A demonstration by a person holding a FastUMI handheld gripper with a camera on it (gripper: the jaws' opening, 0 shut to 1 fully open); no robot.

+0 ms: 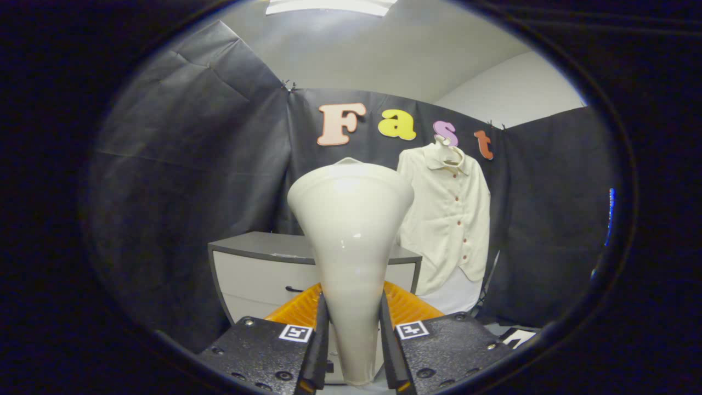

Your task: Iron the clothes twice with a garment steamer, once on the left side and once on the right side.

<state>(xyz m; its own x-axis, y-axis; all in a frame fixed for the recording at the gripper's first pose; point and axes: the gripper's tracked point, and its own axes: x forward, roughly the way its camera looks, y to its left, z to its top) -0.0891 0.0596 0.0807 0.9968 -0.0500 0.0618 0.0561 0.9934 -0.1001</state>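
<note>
Tongs: my tongs (351,329) are closed on the steamer; both fingers (321,334) press against its narrow handle, one on each side.
Steamer: the steamer (351,230) stands upright between my fingers, slim where I hold it and flaring to a wide head above. It is glossy and off-white, and it covers the middle of what I see ahead.
Steamer head: the broad top sits level with the upper half of the shirt, to the left of it, and hides the shirt's left edge.
Shirt: a cream shirt (452,219) with a collar and a row of dark buttons hangs on a hanger (449,151) against the wall (186,164), well beyond my fingers and to the right of the steamer. Its front faces me, and the hem hangs loose and a little uneven.
Below the shirt: something white (455,296) shows under the hem; I cannot tell what it is.
Cabinet: a pale cabinet (263,274) with a grey top and a dark drawer handle stands beyond my fingers, behind the steamer and to the left of the shirt, close to the wall.
Gap: the steamer is not touching the shirt; how far apart they are I cannot tell.
Wall: dark cloth runs behind the shirt and cabinet and folds round on both sides.
Ceiling: a light panel (329,6) glows overhead.
</note>
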